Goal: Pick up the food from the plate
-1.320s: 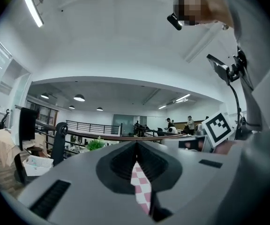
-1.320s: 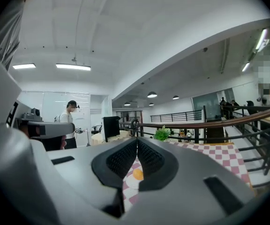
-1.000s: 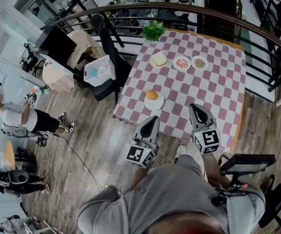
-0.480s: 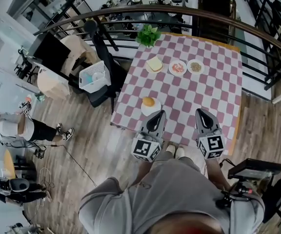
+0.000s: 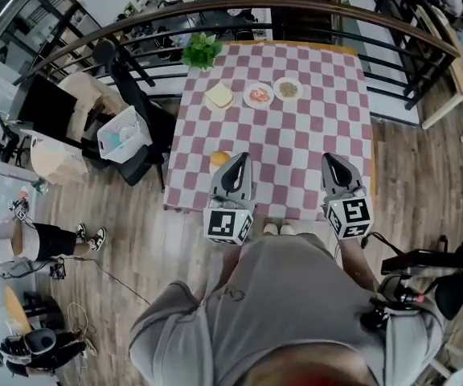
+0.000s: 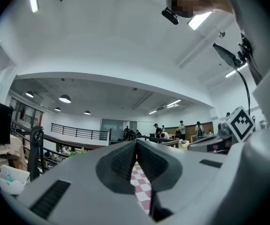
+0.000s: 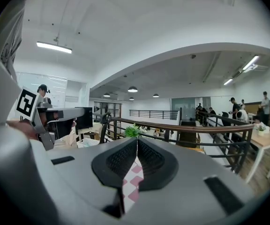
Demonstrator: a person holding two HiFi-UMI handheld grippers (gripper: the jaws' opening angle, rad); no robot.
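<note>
One checked table (image 5: pixel 320 135) carries four portions of food: one bread slice (image 5: pixel 219 96), one bun (image 5: pixel 219 158) and two round plates, one reddish-topped plate (image 5: pixel 259 95) and one brownish-topped plate (image 5: pixel 288 89). There is one potted plant (image 5: pixel 202 52), one white basket (image 5: pixel 120 133) and two grippers, the left gripper (image 5: pixel 238 161) and the right gripper (image 5: pixel 329 161), each with one marker cube (image 5: pixel 230 225).

1. The head view looks steeply down from high above the checkered table (image 5: pixel 312 135), by its near edge.
2. Cameras on the left gripper (image 5: pixel 240 158) and right gripper (image 5: pixel 329 160) sit low there, facing level along the jaws toward the railing (image 7: pixel 172 125).
3. All three share table and railing.
</note>
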